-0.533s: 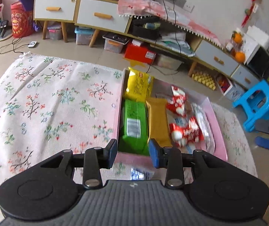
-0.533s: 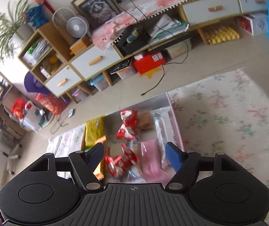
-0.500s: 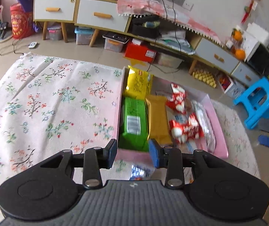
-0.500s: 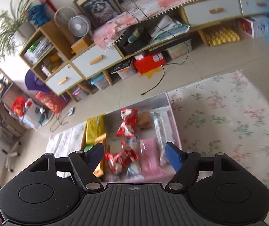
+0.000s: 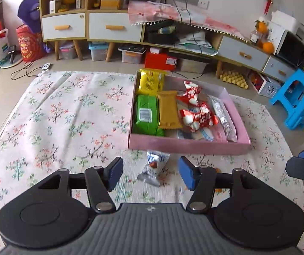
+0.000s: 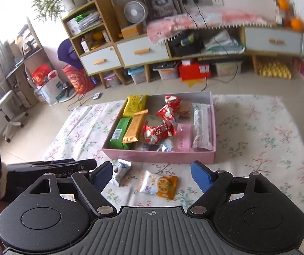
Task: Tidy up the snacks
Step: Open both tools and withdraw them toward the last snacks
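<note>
Pink box (image 5: 186, 146) ahead of both grippers, mostly filled; two packets left outside: silver packet (image 5: 154, 167) between opening left gripper (image 5: 151, 173) pads, untouched; orange-white packet (image 6: 158, 184) between opening right gripper (image 6: 152, 175) pads, untouched.

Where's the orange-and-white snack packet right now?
Right wrist view: the orange-and-white packet lies on the floral cloth, just outside the pink box, right of the silver-blue packet.

Before me, box (image 6: 160, 156) on the cloth-covered table (image 6: 258, 148), snack packets (image 6: 158, 131) inside it, two loose packets (image 6: 159, 184) just in front, cabinets (image 6: 143, 51) behind.
</note>
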